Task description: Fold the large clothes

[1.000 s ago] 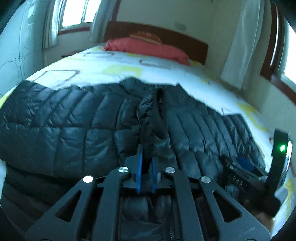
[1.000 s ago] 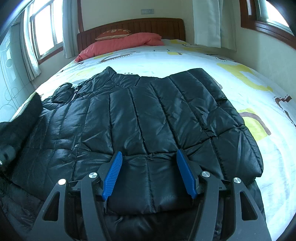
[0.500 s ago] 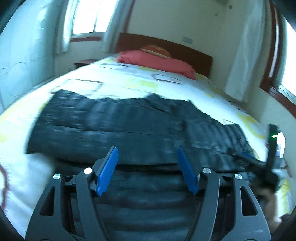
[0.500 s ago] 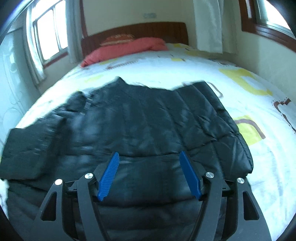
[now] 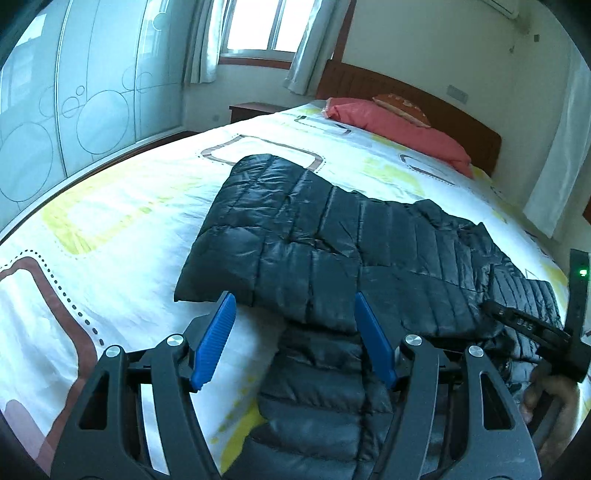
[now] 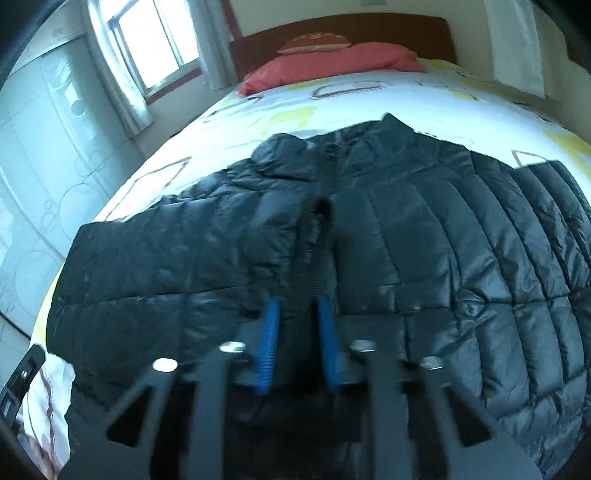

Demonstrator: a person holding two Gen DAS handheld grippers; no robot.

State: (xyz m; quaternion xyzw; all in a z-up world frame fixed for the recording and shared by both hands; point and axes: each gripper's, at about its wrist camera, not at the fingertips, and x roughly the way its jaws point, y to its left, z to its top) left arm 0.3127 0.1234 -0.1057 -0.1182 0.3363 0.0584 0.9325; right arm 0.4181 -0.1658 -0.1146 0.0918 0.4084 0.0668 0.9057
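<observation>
The black puffer jacket point(image 5: 332, 258) lay spread on the patterned bed sheet point(image 5: 110, 229). My left gripper point(image 5: 291, 339) stood wide open above its hem, holding nothing. My right gripper point(image 6: 297, 343) had its fingers point(image 6: 269, 343) nearly together at the zipper point(image 6: 321, 236); blur hid whether they pinched cloth.

We see our right gripper point(image 6: 297, 341) low over the black puffer jacket point(image 6: 424, 236), its blue fingers point(image 6: 269, 339) drawn close on a fold of fabric beside the jacket's zipper point(image 6: 320, 243). The jacket lies spread on the patterned bedsheet point(image 6: 424, 99). Beyond the jacket, a red pillow point(image 6: 332, 62) rests against the wooden headboard point(image 6: 388, 27).
</observation>
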